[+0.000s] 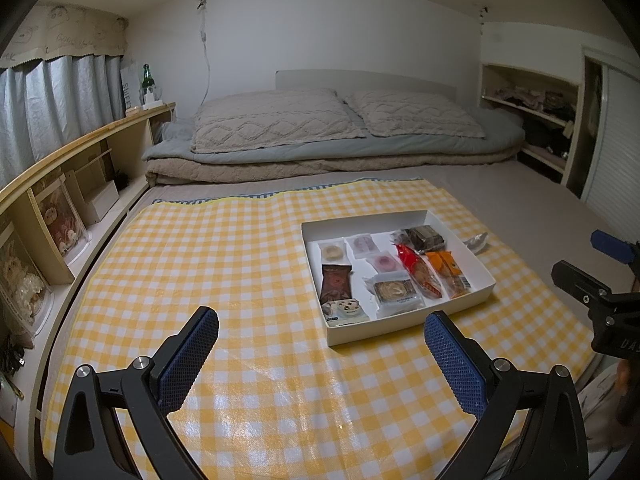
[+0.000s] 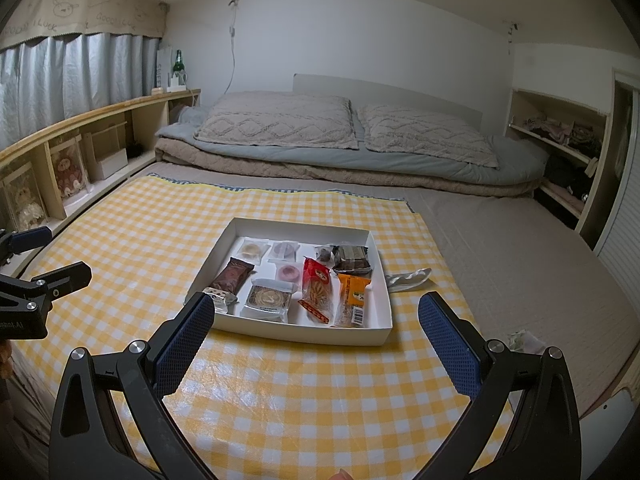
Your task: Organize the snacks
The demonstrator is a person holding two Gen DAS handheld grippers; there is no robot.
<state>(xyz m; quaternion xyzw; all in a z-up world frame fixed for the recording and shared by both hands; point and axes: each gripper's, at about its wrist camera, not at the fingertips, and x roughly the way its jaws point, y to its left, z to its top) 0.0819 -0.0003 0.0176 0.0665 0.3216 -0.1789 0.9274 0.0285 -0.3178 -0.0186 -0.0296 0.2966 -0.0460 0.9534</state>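
Note:
A shallow white box [image 1: 400, 216] [image 2: 300, 224] lies on a yellow checked cloth [image 1: 240, 260] [image 2: 140, 220] spread over a bed. Several wrapped snacks lie flat inside: a red packet [image 1: 416, 270] [image 2: 318, 280], an orange packet [image 1: 448, 272] [image 2: 352, 292], a brown packet [image 1: 335, 280] [image 2: 234, 276], a dark brownie [image 1: 424, 236] [image 2: 352, 258] and clear-wrapped cookies [image 1: 396, 290] [image 2: 268, 298]. My left gripper [image 1: 322, 314] [image 2: 56, 254] hovers open before the box's near left corner. My right gripper [image 2: 317, 298] [image 1: 588, 258] hovers open in front of the box. Neither holds anything.
A crumpled silver wrapper [image 1: 476, 242] [image 2: 408, 278] lies on the cloth just right of the box. Another small wrapper [image 2: 520, 340] rests on the grey sheet. Two pillows [image 1: 272, 120] and folded bedding lie behind. A low wooden shelf [image 1: 80, 148] runs along the left; a green bottle [image 1: 147, 78] stands on it.

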